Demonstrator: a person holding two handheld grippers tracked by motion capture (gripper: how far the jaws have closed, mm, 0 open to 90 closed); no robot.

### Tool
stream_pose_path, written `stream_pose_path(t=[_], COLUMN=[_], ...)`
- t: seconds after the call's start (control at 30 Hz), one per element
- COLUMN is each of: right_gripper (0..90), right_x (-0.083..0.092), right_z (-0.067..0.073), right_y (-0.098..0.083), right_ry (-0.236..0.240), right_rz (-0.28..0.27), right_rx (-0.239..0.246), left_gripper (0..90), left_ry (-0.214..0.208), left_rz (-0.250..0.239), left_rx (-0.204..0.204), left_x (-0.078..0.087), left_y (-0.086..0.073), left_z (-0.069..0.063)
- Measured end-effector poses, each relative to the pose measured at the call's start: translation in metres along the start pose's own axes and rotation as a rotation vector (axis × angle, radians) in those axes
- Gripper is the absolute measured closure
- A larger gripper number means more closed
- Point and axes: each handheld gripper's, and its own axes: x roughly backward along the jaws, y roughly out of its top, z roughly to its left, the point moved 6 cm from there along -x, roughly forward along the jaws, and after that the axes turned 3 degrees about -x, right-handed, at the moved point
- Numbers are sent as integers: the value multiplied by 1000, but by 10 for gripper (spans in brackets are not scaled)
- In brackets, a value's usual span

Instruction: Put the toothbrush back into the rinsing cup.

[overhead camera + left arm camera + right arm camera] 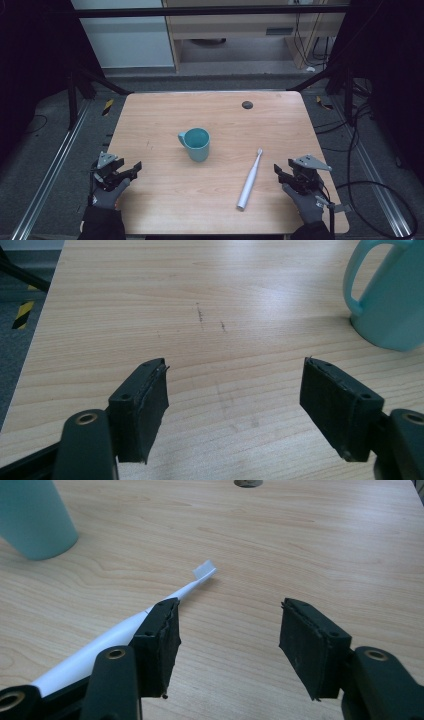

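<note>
Claws first, high view: left claw (131,169) at the lower left of the frame, jaws apart and empty, over the table (165,110) near its left edge; right claw (278,171) at the lower right, jaws likewise apart, gripping nothing. Between them, a teal mug (195,144) upright near the middle of the frame, handle turned to the left, and a white toothbrush (249,180) flat on the wood, lying aslant at lower right of centre, bristle end toward the top, handle end toward the bottom edge, just left of the right claw and well apart from the mug. Small dark disc (247,104) near the top of the table. Left claw view: left claw (232,407) wide open over bare wood, nothing between the pads; mug (387,295) at the upper right corner, some way ahead, untouched. Right claw view: right claw (227,645) open, gap between the pads empty; toothbrush (125,630) running from lower left up toward centre, passing outside and behind the left-hand jaw, not between the two; whether it touches that jaw, cannot tell. Mug (35,517) at the upper left corner. Judged from this: nothing picked up yet, toothbrush probably bound for the mug; grasp, lift and drop-in all left to do.
</note>
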Motion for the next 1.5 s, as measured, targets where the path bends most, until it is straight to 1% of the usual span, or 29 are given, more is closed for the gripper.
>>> stream_pose_path(t=[0.03, 0.07, 0.13, 0.17, 0.23, 0.3, 0.33, 0.37, 0.4, 0.43, 0.57, 0.6, 0.63, 0.7, 0.73, 0.77, 0.8, 0.87, 0.9, 0.97, 1.07, 1.13, 1.2, 1.5], right_gripper=[428, 435, 453, 476, 487, 512, 531, 543, 570, 570, 609, 640, 640, 668, 689, 732, 732, 784, 831, 847, 893, 900, 900, 900], right_x=[0, 0, 2, 4, 4, 6, 6, 6, 6, 6, 5, 4, 4, 4, 4, 3, 3, 1, -1, -2, -6, -7, -10, -20], right_z=[0, 2, 6, 11, 13, 21, 24, 27, 35, 35, 49, 54, 54, 59, 61, 65, 65, 68, 72, 73, 78, 81, 86, 98], right_y=[0, 1, 2, 4, 4, 6, 7, 8, 9, 9, 9, 10, 10, 10, 10, 9, 9, 7, 5, 4, 0, -2, -4, -12], right_ry=[0, 7, 19, 43, 50, 79, 86, 102, 130, 130, 172, 186, 186, 202, 207, 221, 221, 233, 242, 247, 263, 274, 295, 327], right_rz=[0, -3, -6, -11, -11, -5, -3, 2, 8, 8, 32, 36, 36, 41, 44, 52, 52, 66, 82, 89, 116, 128, 138, 183], right_rx=[0, 10, 14, 19, 22, 27, 36, 37, 38, 38, 63, 71, 71, 71, 75, 76, 76, 82, 93, 96, 119, 119, 125, 148], left_gripper=[283, 293, 316, 345, 356, 361, 363, 367, 374, 374, 386, 391, 391, 394, 398, 402, 402, 406, 409, 409, 413, 416, 418, 420], left_ry=[-4, -5, -11, -19, -32, -32, -35, -37, -38, -39, -41, -38, -39, -41, -41, -42, -41, -43, -44, -44, -44, -46, -50, -58], left_rz=[-2, -5, -10, -11, -4, 6, 10, 11, 12, 14, 22, 24, 25, 27, 24, 24, 26, 26, 26, 28, 24, 25, 27, 38], left_rx=[2, 1, 4, 1, -7, -15, -12, -12, -14, -13, -13, -14, -14, -15, -11, -11, -12, -12, -12, -13, -15, -13, -11, -15], left_x=[0, 1, 1, 2, 2, 0, -1, -1, -1, -1, -1, -1, -1, -1, -1, -1, -1, -1, -1, -1, 0, -1, -1, -3], left_y=[0, 0, 0, 0, -1, -3, -4, -4, -4, -4, -4, -4, -4, -4, -4, -4, -4, -4, -4, -4, -3, -4, -4, -5], left_z=[-1, -1, -3, -3, -5, -6, -6, -6, -6, -7, -7, -7, -7, -7, -8, -8, -8, -8, -8, -8, -9, -9, -9, -11])
